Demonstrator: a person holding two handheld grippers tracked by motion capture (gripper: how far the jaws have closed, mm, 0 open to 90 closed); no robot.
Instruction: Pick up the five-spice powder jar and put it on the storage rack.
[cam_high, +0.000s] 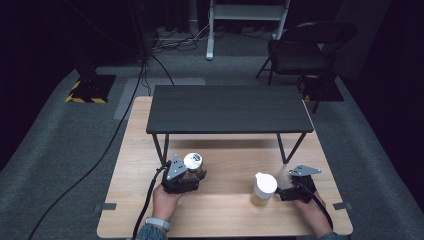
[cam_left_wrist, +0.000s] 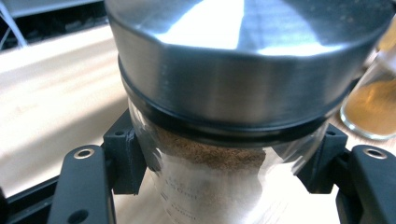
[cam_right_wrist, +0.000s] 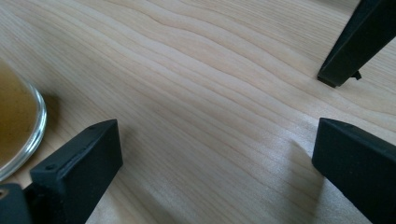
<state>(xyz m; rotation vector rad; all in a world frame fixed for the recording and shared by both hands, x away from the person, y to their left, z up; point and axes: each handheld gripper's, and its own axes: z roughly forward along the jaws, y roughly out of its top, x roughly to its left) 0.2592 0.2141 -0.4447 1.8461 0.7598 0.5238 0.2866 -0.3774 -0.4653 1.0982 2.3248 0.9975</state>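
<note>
Spice jar (cam_high: 194, 163) with the steel lid sits clamped in the left gripper (cam_high: 186, 176), near the left-middle of the bench (cam_high: 225, 210) and just in front of the dark shelf (cam_high: 230, 109) that stands on it. In the left gripper view the pads (cam_left_wrist: 122, 156) press on the glass wall just under the lid, on both sides of the jar (cam_left_wrist: 224, 154), and brown powder shows behind the glass; gripping below the lid's rim likely keeps the jar from slipping down when carried. I judge the hold is for lifting it toward the shelf, though whether its base is off the wood I cannot tell. A second jar (cam_high: 263, 189), white-lidded with yellowish contents, stands upright on the bench just beside the right gripper (cam_high: 284, 192). That gripper's jaws stand wide apart with nothing between them, only bare wood, and the jar's glass edge (cam_right_wrist: 18, 130) lies outside the left jaw. Count: 2 jars, 2 grippers, 1 shelf, 1 bench; 1 chair (cam_high: 305, 50) stands well behind.
</note>
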